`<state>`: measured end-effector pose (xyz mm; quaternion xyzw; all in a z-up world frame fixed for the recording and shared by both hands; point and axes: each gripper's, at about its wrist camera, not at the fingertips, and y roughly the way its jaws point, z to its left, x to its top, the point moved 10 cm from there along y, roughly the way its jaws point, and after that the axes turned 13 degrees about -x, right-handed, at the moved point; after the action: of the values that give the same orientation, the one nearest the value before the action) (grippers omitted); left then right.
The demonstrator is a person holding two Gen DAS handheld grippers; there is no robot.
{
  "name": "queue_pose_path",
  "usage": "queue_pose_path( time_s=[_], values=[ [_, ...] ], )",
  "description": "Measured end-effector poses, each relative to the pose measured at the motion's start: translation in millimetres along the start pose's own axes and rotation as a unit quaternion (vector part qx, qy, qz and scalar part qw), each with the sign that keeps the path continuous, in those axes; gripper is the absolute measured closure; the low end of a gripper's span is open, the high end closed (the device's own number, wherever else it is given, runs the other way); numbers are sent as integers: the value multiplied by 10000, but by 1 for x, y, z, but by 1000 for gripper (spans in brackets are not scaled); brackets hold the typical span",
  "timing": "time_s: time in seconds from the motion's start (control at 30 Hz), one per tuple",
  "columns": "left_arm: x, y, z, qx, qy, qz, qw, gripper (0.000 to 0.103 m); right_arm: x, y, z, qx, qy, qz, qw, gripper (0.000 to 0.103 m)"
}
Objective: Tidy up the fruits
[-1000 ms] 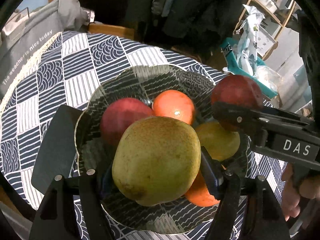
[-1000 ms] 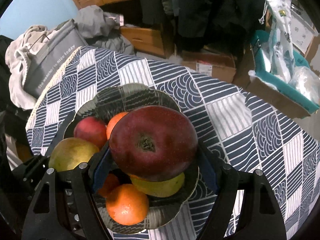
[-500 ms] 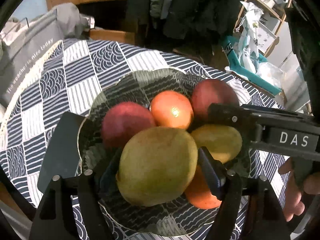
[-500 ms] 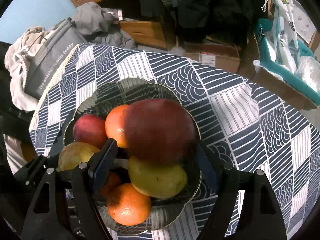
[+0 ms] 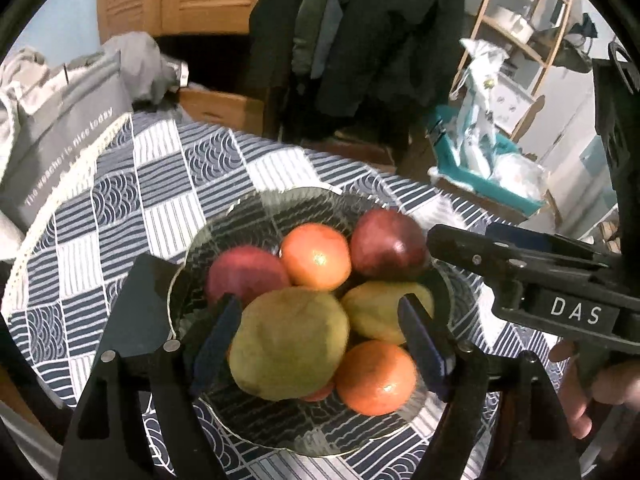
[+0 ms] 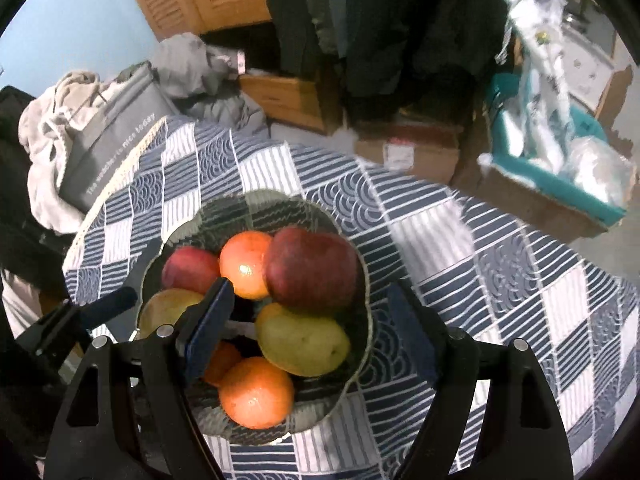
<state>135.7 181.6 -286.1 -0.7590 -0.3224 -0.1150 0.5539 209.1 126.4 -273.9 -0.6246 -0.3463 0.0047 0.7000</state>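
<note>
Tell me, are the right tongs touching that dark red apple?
Apart. The right wrist view shows the right tongs open, with clear gaps between both fingers and the dark red apple.

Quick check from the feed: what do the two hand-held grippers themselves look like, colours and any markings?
Both are matte black plastic frames with silver rivets and dark blue pads on the fingers. The left hand-held gripper shows two angular black arms. The right hand-held gripper has the same build; seen from the left wrist view, its side carries white "DAS" lettering, and bare fingers of the person's hand show. No cables visible.
</note>
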Motion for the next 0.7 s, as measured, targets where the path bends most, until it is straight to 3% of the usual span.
queue_pose_path(
  time_s=[0.7],
  values=[
    [37, -83, -63, -304, 551, -826, 9946, 21, 16, -130, -56, -711, 398, -1304, 9881, 23]
  ],
)
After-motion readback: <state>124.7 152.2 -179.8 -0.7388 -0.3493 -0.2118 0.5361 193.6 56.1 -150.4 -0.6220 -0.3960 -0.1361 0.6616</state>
